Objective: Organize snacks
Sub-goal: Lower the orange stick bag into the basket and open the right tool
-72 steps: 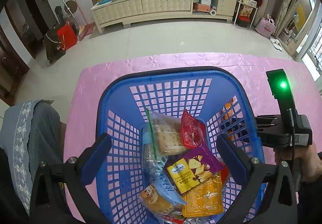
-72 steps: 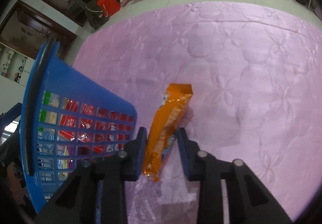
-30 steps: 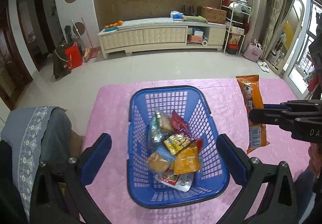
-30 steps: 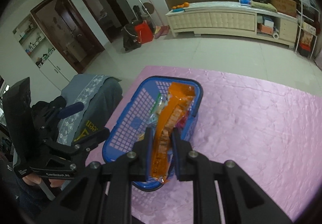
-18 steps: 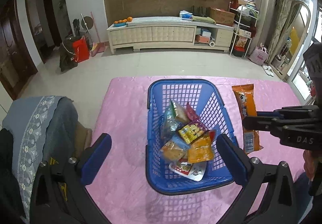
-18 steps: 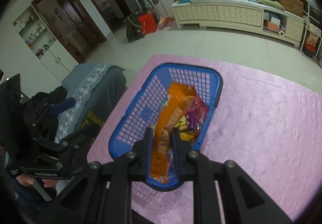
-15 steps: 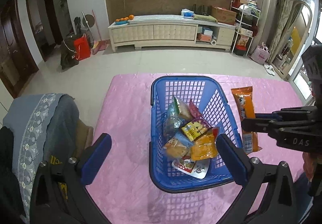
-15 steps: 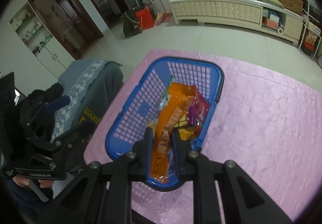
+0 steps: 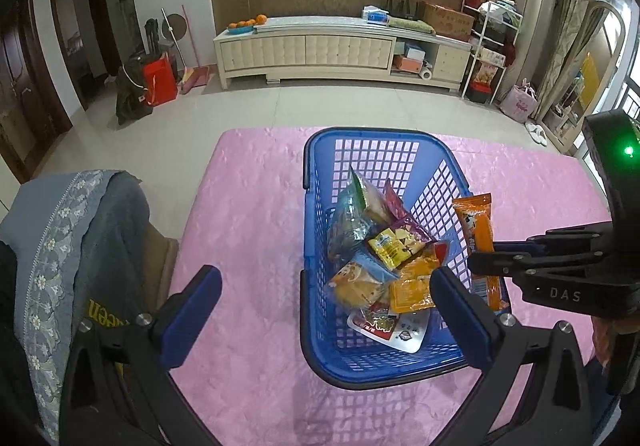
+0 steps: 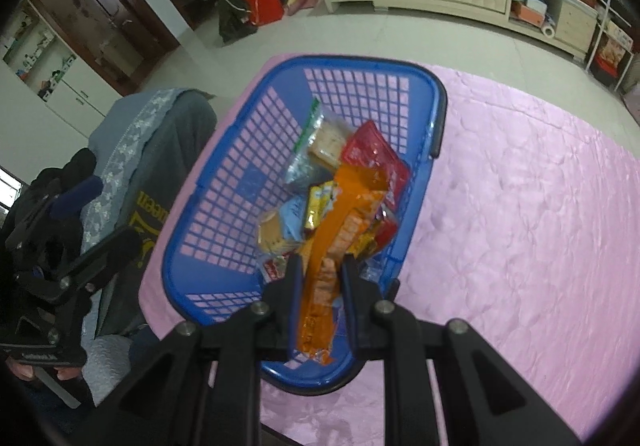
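Observation:
A blue mesh basket (image 9: 380, 153) stands on the pink tablecloth (image 9: 248, 205), holding several snack packets (image 9: 384, 266). My right gripper (image 10: 322, 274) is shut on a long orange snack packet (image 10: 340, 221), which hangs tilted over the basket's near right part. The left wrist view shows that same orange packet (image 9: 478, 242) at the basket's right wall, clamped by the right gripper (image 9: 480, 260). Wide open with nothing between its blue pads, my left gripper (image 9: 326, 310) hovers over the basket's near end. The basket (image 10: 436, 113) fills the middle of the right wrist view.
A chair draped in grey lace-edged cloth (image 9: 60, 230) stands against the table's left side. The pink cloth (image 10: 540, 226) stretches bare to the right of the basket. Beyond the table lie a tiled floor and a long white cabinet (image 9: 320, 49).
The right gripper has come down with the orange packet, from beside the basket to over its right part. The left gripper has sunk a little, and the basket looms larger in both views.

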`<state>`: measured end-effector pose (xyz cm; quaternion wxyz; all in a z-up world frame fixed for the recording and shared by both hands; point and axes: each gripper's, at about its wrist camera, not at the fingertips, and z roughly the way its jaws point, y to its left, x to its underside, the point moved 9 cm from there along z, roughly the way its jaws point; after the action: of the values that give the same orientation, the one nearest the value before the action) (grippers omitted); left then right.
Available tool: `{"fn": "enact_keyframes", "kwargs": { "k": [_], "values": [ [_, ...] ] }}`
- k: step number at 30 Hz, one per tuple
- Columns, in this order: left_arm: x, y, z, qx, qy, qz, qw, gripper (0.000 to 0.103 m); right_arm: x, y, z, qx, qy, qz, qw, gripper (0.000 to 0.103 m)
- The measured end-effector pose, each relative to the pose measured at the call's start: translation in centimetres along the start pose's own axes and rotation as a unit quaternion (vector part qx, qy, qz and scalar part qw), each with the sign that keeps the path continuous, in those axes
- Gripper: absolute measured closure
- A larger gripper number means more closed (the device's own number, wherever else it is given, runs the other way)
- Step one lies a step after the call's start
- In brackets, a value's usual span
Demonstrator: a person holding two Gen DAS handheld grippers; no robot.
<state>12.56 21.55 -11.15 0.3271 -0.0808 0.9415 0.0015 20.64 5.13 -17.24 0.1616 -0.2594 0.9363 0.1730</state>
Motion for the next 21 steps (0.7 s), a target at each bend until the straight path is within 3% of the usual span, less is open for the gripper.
{"fn": "enact_keyframes", "kwargs": {
  "k": [13, 15, 17, 21],
  "values": [
    [0.3, -0.6, -0.4, 0.004, 0.000, 0.005, 1.0000, 0.000, 1.4, -0.3, -0.4, 0.016, 0.012, -0.012, 1.000, 0.075],
    [0.3, -0.8, -0.5, 0.004, -0.001, 0.007, 1.0000, 0.000, 1.5, 0.2, -0.6, 0.019, 0.011, -0.026, 0.999, 0.067],
    [0.3, -0.9, -0.7, 0.004, -0.003, 0.007, 1.0000, 0.000, 1.8, 0.4, -0.9, 0.039, 0.009, -0.045, 0.998, 0.036],
    [0.2, -1.1, -1.0, 0.008, -0.010, 0.009, 0.9999, 0.000, 2.0, 0.4, -1.8, 0.052, -0.011, -0.055, 0.997, 0.033]
  ]
}}
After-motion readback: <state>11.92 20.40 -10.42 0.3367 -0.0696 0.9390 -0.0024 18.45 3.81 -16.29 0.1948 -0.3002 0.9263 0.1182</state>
